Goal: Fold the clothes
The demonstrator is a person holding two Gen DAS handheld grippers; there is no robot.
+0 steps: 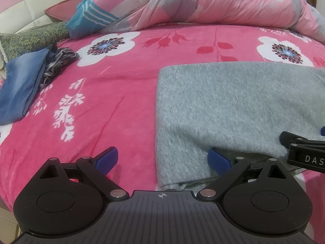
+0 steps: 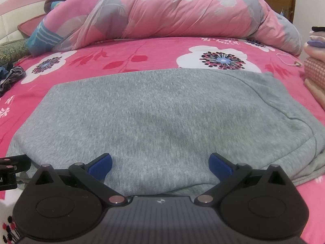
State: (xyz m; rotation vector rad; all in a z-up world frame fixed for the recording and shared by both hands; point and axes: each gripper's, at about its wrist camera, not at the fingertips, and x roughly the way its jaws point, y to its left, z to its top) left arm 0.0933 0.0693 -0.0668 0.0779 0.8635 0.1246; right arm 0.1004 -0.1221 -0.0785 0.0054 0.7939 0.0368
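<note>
A grey knit garment (image 1: 233,105) lies folded flat on the pink flowered bedspread (image 1: 113,93). My left gripper (image 1: 162,160) is open at the garment's near left corner: its right blue pad rests on the grey cloth and its left pad is over the bedspread. In the right wrist view the same grey garment (image 2: 154,118) fills the middle, and my right gripper (image 2: 160,163) is open over its near edge with both blue pads above the cloth. The right gripper's black body (image 1: 304,152) shows at the right edge of the left wrist view.
A bunched pink and grey quilt (image 2: 172,14) lies across the back of the bed. Folded blue jeans (image 1: 20,89), a dark checked cloth (image 1: 59,61) and a green patterned fabric (image 1: 34,38) sit at the left. A stack of folded clothes (image 2: 314,61) stands at the right edge.
</note>
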